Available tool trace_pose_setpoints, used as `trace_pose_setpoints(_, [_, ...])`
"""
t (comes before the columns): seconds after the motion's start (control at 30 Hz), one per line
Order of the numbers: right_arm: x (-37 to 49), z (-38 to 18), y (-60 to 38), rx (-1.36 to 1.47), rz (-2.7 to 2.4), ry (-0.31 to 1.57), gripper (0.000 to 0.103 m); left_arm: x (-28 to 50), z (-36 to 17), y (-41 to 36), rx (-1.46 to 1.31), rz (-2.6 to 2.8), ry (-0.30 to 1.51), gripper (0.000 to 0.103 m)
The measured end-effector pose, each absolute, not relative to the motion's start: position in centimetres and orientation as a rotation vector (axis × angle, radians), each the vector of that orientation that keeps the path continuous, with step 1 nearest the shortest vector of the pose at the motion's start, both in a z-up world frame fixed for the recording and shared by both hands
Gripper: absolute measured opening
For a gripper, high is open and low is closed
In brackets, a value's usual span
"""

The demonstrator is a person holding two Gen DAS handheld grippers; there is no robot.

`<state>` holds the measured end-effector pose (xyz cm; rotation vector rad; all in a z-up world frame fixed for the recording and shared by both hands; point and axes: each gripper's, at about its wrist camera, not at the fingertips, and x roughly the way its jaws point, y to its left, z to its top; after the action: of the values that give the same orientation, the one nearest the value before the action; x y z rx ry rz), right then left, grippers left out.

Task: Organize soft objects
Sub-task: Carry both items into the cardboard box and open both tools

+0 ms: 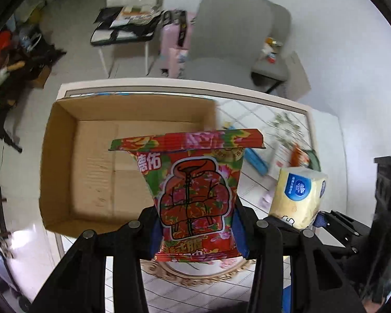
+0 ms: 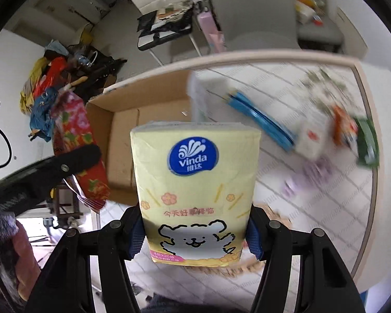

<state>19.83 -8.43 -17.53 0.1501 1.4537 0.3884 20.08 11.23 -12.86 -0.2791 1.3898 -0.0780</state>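
The left claw (image 1: 196, 230) is squeezed tight on a red flowery pack (image 1: 193, 190), and the pack stands up between its blue pads. The right claw (image 2: 195, 237) is squeezed tight on a yellow tissue pack (image 2: 195, 190), holding it up the same way. Both packs are in the air, just in front of the open cardboard box (image 1: 57, 156), so this looks like the carry step, with nothing dropped in yet. Next, each claw likely has to go forward over the near wall of the box, come down a little, and then let go. The box looks empty inside, so there is plenty of room for both packs. The box sits at the left end of the bench (image 2: 312, 195). To the right of the box, more soft things lie on the bench, like a blue pouch (image 2: 260, 120), but they are blurry. The two claws are close side by side, so they might bump.
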Motion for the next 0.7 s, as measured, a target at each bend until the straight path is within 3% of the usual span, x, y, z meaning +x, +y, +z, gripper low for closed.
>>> trace_pose_setpoints(0.33, [27.2, -22.7, 4.3, 0.033, 0.331, 1.536, 0.065, 25.1, -20.8, 17.7, -0.271, -0.065, 1.514, 0.041])
trace_pose_setpoints(0.7, [30.9, -29.7, 6.8, -0.029, 0.257, 1.606, 0.065, 28.9, -26.7, 18.8, -0.256, -0.143, 1.587, 0.041])
